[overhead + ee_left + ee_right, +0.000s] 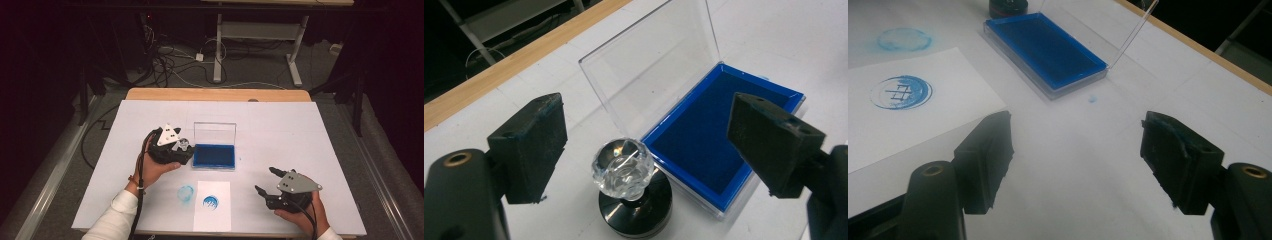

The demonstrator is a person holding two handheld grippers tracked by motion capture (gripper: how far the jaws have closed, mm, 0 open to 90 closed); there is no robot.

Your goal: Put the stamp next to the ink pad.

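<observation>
Stamp with a faceted clear knob on a round black base stands upright on the white table, between the left gripper's spread jaws, untouched by either pad. Just beyond it lies the ink pad case, its clear lid raised (a blue pad fills the tray). The right gripper hovers open and empty, with the paper sheet ahead to its left, bearing a round blue stamped emblem whose characters I cannot read.
</observation>
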